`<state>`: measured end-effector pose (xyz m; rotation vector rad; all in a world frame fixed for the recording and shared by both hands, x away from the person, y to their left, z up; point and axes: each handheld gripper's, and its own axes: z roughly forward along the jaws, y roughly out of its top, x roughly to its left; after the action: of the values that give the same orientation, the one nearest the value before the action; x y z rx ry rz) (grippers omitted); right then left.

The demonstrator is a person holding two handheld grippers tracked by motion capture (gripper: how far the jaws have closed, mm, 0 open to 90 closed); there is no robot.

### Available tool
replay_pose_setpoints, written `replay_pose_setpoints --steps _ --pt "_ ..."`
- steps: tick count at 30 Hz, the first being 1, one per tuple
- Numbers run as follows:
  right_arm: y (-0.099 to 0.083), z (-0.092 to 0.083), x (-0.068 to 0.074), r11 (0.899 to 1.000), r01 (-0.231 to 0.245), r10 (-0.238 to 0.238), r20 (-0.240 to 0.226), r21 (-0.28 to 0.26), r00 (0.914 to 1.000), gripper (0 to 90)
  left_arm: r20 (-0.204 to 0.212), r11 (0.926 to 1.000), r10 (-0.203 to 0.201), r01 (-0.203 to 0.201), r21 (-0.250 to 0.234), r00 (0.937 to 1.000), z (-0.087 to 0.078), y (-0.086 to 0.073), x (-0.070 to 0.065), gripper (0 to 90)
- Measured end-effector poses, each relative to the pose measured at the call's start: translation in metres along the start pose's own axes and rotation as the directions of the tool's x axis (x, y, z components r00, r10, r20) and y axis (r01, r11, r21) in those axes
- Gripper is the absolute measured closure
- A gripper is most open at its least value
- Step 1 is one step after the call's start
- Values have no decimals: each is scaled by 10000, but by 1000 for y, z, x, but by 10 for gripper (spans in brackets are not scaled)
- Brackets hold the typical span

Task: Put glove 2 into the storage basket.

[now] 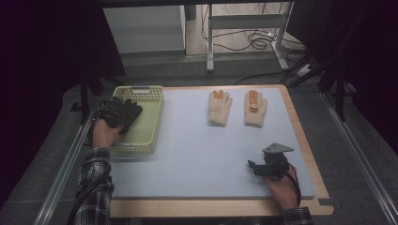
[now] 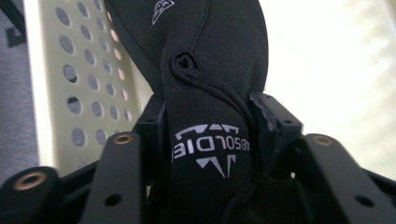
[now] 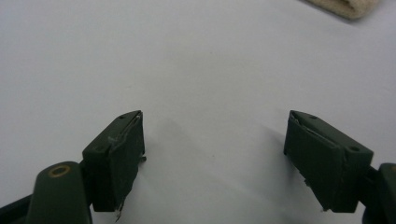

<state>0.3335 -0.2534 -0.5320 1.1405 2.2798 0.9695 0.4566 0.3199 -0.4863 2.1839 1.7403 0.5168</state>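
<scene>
Black fabric glove (image 2: 210,93) hangs clamped in our left gripper (image 1: 117,112) jaws, directly over the pale green perforated plastic basket (image 1: 148,123); our right gripper (image 3: 212,163) jaws gape wide, well apart from it.

At the left of the high view we see a pale green plastic basket with perforated walls (image 1: 152,123), standing on the left edge of the table. Over its left part hangs a black fabric glove with white printed lettering (image 1: 126,114); in the left gripper view the same glove (image 2: 210,93) is pinched between the two black jaws, and the print reads upside down. In the upper middle of the high view we see two cream knitted gloves with orange fingertips, one at the left (image 1: 220,108) and one at the right (image 1: 255,108). They lie flat, side by side and apart, fingers pointing to the far edge.
</scene>
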Motion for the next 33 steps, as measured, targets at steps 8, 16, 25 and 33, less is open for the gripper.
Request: replay_pose_setpoints --steps 8,16,25,33 --pt "0 0 0 10000 10 -10 6 8 10000 199 -148 9999 132 -134 -106 9998 -8 1 0 340" --pt "0 0 0 10000 11 -11 6 10 10000 199 528 9958 -291 335 -850 9982 -27 -5 9 209" --pt "0 0 0 10000 8 -8 9 7 10000 199 1656 9779 -110 452 -2042 9861 -45 -12 1 86" --pt "0 0 0 10000 17 -17 16 14 10000 199 2201 9579 495 161 -2868 9742 -62 -18 -16 27"
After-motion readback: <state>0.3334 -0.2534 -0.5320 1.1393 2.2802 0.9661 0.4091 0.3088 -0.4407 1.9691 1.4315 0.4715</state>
